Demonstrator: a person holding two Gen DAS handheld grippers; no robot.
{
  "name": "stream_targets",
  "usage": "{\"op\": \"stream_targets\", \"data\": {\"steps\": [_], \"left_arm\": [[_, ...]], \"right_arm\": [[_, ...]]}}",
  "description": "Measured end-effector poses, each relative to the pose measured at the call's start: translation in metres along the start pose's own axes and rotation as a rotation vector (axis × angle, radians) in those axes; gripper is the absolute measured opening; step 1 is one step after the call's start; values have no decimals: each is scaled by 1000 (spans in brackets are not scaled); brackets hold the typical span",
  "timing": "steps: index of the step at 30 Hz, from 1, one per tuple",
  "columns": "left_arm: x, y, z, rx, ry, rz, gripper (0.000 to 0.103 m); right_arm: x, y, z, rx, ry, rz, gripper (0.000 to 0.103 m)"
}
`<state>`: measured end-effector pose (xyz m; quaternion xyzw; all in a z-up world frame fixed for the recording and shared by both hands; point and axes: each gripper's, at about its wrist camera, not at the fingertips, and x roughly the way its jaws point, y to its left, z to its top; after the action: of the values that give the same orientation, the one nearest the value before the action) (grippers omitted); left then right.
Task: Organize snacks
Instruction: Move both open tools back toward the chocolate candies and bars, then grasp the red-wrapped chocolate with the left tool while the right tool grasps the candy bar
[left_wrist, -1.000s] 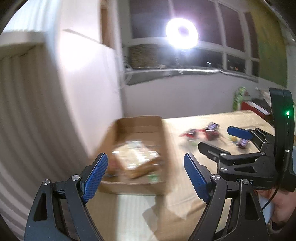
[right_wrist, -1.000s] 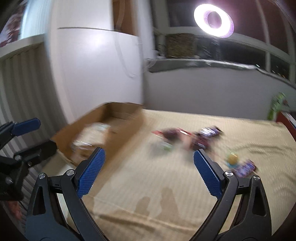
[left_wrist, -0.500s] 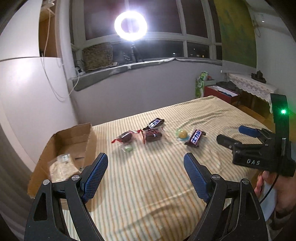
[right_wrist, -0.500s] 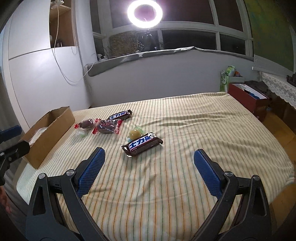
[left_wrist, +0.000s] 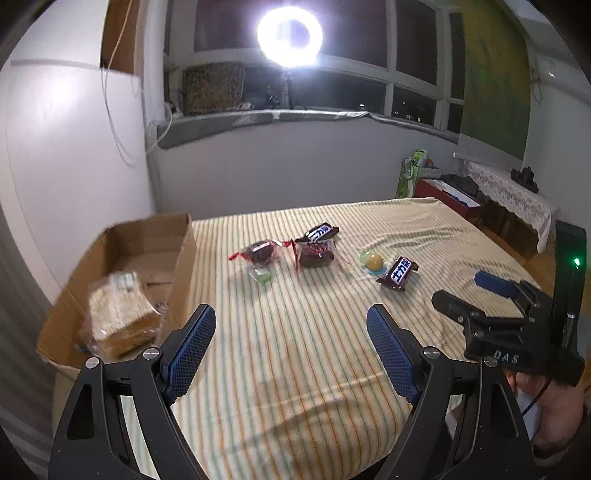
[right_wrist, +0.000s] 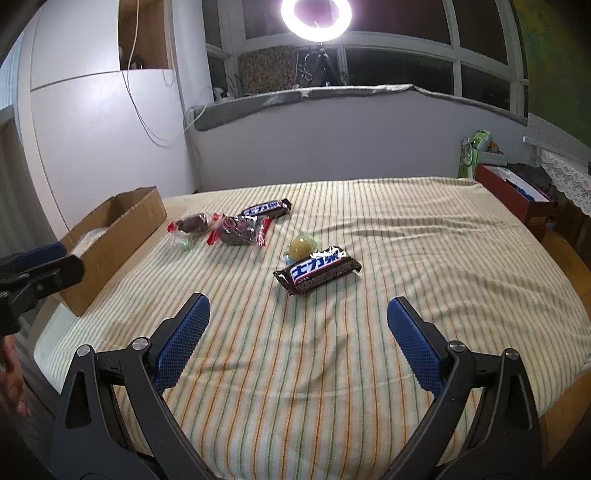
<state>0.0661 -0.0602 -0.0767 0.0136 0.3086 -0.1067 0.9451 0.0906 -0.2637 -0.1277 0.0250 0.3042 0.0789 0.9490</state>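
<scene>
The left gripper (left_wrist: 291, 341) fills the bottom of its view, jaws spread wide with nothing between them but striped cloth. The right gripper (right_wrist: 297, 339) likewise stands wide and empty at the bottom of its frame.

Just above the right gripper's jaws, at frame centre, lies a chocolate bar (right_wrist: 317, 270), touching a small yellow-green sweet (right_wrist: 300, 248) behind it. Further up and left sit two dark red-edged packets (right_wrist: 225, 229) and a second bar (right_wrist: 266, 208). The cardboard box (right_wrist: 114, 236) stands at the left edge of the bedspread (right_wrist: 406, 280); in the left wrist view it shows a wrapped bread-like pack (left_wrist: 120, 317) already inside.

The near bar looks the likely first pick for the right gripper. It lies slantwise, so rolling the wrist to bring the pads across its narrow width should help. Coming down low enough to catch the bar rather than loose wrapper, and not pinching cloth, would help.
</scene>
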Motion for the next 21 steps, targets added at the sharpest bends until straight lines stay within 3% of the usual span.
{"op": "stream_targets", "data": {"steps": [5,8,17,21], "left_arm": [[42,11,0,-114,70,-40,84],[66,12,5,-153,107,-27,84],[137,-10,33,-136,167,-88,84],[154,-13,42,-137,150,-104,84]], "right_arm": [[21,-8,-1,7,47,-2,99],[37,-16,2,13,77,-2,100],[81,-21,23,-40,155,15,100],[93,-21,29,-51,182,44,100]]}}
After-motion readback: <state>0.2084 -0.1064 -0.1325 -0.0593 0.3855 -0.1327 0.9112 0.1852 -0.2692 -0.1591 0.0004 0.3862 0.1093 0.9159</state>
